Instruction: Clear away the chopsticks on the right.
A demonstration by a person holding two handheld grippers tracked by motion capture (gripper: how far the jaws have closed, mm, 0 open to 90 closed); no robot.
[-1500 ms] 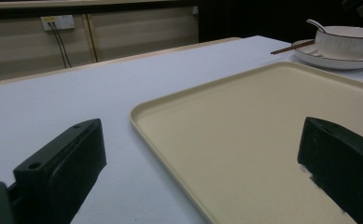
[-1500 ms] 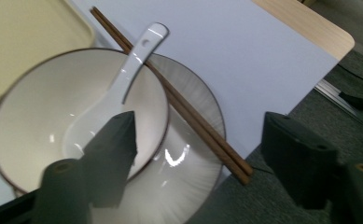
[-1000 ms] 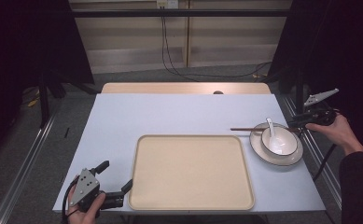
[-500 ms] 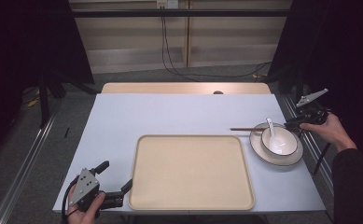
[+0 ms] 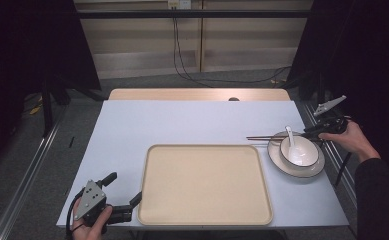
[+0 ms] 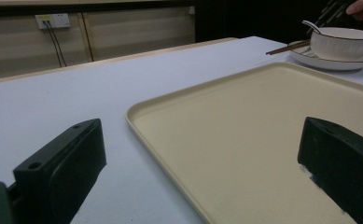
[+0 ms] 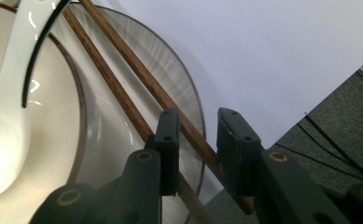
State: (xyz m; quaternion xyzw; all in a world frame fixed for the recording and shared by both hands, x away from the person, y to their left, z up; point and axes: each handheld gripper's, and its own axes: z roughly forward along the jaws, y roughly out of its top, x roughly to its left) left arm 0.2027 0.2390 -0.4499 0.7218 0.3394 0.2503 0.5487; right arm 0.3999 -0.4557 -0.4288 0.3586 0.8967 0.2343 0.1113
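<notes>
A white table (image 5: 182, 125) with a light wooden far edge stood on a grey carpeted floor (image 5: 27, 165). Behind it ran a pale panelled wall (image 5: 242, 45) with a socket (image 5: 179, 4) and black cables (image 5: 182, 60) trailing down. Dark curtains (image 5: 27, 45) hung at both sides.

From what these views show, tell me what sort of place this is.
Probably a lab or recording workspace, not a dining room: a plain white table on a bare grey floor, dark curtains at the sides, cables hanging from a wall outlet, handheld grippers.
</notes>
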